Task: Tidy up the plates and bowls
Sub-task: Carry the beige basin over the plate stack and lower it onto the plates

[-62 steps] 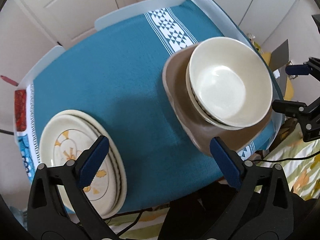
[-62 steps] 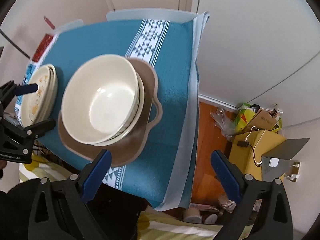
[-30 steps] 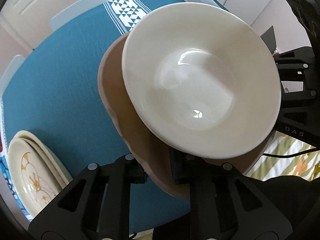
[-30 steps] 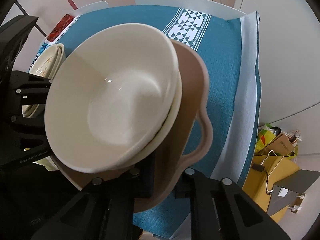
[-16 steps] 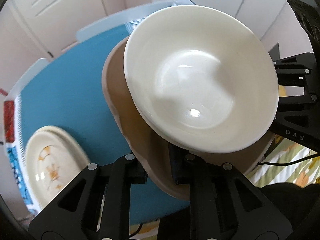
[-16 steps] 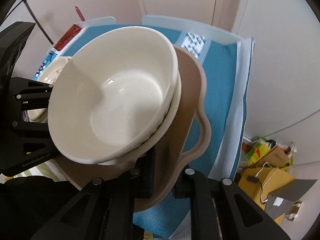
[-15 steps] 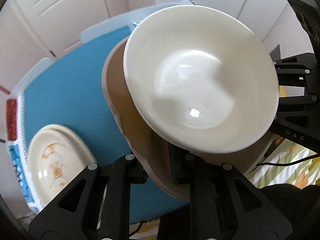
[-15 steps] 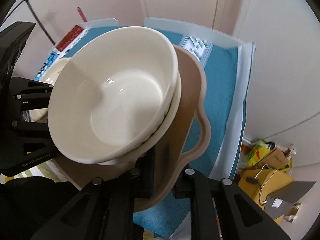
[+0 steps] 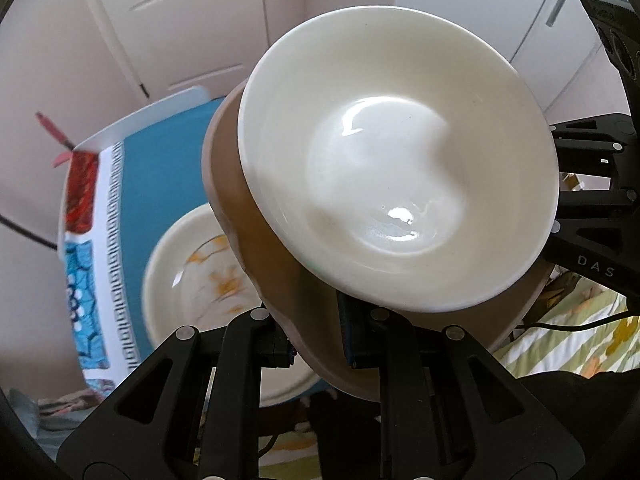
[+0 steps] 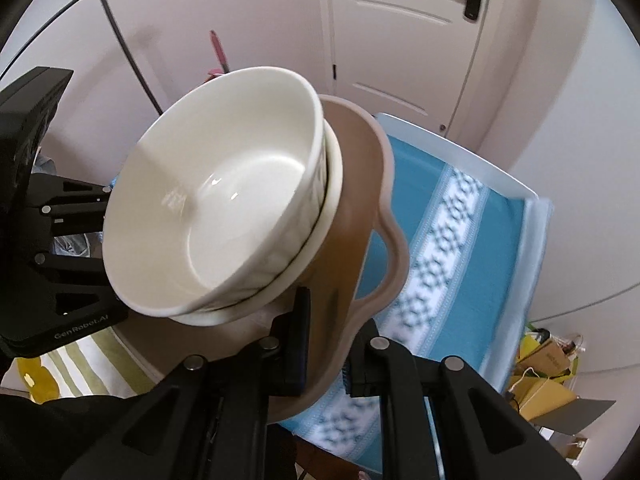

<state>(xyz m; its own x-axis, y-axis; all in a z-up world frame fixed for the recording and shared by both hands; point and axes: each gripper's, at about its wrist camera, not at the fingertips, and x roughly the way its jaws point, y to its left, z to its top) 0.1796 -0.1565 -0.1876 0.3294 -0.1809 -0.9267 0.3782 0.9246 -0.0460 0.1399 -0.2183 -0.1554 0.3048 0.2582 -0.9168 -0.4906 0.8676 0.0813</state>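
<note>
A: Bowls (image 9: 396,160) first: where are they sitting right now?

B: They are riding as a nested cream stack on the brown tray (image 9: 248,200), filling the centre and right of the left wrist view. I am holding that tray from two sides. My left tool (image 9: 316,332) is clamping narrowly on the tray's near rim at the lower centre of its frame, and my right tool (image 10: 324,344) is pinching the rim beside the tray's looped handle (image 10: 390,260) in the same way, low in the right wrist view.

A: And the plates?

B: The flowered plates (image 9: 192,272) are lying on the teal cloth (image 9: 168,160) covering the surface, at the lower left of the left view, partly hidden behind the tray. They look blurred, so I am not reading how many there are.

A: So what are you watching for in this carry?

B: I am judging that the stack is only resting on the tray, not gripped, and the tray seems to be sitting at an angle to both cameras. So I am trying to keep both rims level with each other and match the two hands, because any twist between them could pry a rim out of a tool or slide the bowls toward the low side. I am also planning a slow, flat approach to wherever the tray is going, clear of the plates.
</note>
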